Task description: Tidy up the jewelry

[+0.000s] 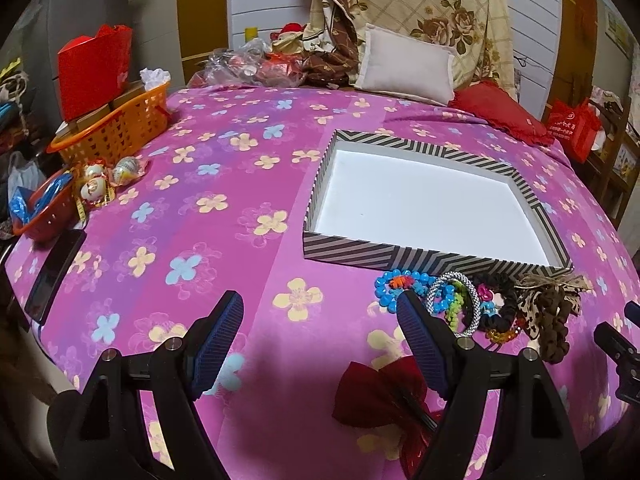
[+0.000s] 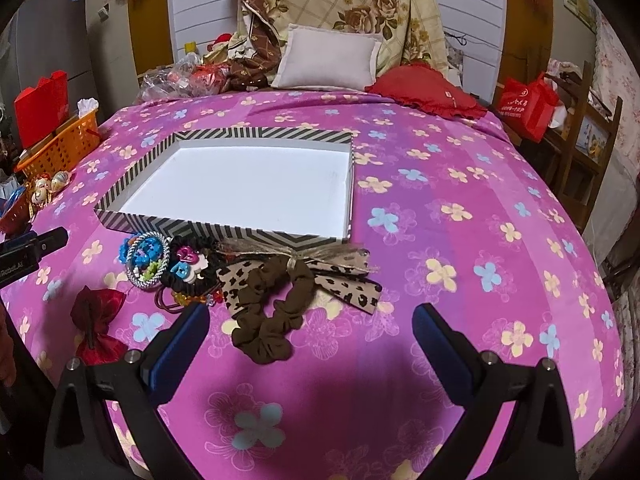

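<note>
**Jewelry sorting: start position, no item yet grasped**

**Current step.** The task appears to be at its opening stage. Both grippers hover low over the bed (image 2: 460,184), which is covered with a pink flowered sheet. The left gripper (image 1: 320,320) has its jaws spread wide and holds nothing. The right gripper (image 2: 312,332) is likewise spread wide and empty.

**Location of the task items.** The accessories lie in a loose pile on the sheet, just beside the near wall of the striped box (image 2: 224,232). The pile includes:
- a blue bead bracelet (image 1: 386,290);
- a silver rhinestone bangle (image 2: 148,258);
- a black scrunchie (image 2: 186,280);
- a leopard-print ribbon bow (image 2: 344,286);
- a brown scrunchie (image 2: 268,316), nearest the right gripper.

A red bow (image 2: 94,322) lies apart from the pile, close to the left gripper.

**Containers.**
- Striped box: shallow, white inside, nothing in it.
- Orange basket (image 1: 120,128), at the far left edge of the bed: holds boxes and a red gift bag (image 1: 94,68).
- Red bowl (image 1: 44,216), near the basket: contents blue, not identifiable.

**Next move.** The likely action is a single-item pickup. The brown scrunchie lies between and just ahead of the right fingers; the gripper would need to advance, lower, and close on the fabric. Items in the pile overlap, so a grasp may drag neighbours.
</note>
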A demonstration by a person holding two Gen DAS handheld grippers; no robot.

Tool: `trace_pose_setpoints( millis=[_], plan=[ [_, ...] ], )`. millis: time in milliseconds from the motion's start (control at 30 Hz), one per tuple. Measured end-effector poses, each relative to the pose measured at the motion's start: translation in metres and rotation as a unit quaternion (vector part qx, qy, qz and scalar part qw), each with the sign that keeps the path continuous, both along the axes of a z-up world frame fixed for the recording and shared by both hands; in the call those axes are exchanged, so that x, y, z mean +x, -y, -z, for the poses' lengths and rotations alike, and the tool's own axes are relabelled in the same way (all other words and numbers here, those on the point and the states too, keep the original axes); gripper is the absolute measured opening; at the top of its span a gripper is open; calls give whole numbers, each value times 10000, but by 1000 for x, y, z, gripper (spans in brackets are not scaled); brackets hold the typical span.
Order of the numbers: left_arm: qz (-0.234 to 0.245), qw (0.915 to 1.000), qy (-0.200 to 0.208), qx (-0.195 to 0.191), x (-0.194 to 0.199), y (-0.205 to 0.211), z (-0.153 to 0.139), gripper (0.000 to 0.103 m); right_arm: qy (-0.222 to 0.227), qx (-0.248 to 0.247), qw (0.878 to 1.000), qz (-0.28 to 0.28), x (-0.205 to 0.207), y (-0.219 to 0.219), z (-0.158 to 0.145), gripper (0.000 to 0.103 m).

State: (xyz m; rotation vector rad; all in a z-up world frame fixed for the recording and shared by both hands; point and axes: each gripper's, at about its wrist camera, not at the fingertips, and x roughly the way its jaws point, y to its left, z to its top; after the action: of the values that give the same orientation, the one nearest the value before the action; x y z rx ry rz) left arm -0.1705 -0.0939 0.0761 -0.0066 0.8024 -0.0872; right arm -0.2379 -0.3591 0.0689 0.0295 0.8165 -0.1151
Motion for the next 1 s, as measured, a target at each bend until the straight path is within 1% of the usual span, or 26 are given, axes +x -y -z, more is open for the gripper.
trace_pose_setpoints(
  millis=[1000],
  plan=[
    [127,9999,-59,6,-4,7,6,57,-161,-82,9998,-2,3,-2,8,103]
  ],
)
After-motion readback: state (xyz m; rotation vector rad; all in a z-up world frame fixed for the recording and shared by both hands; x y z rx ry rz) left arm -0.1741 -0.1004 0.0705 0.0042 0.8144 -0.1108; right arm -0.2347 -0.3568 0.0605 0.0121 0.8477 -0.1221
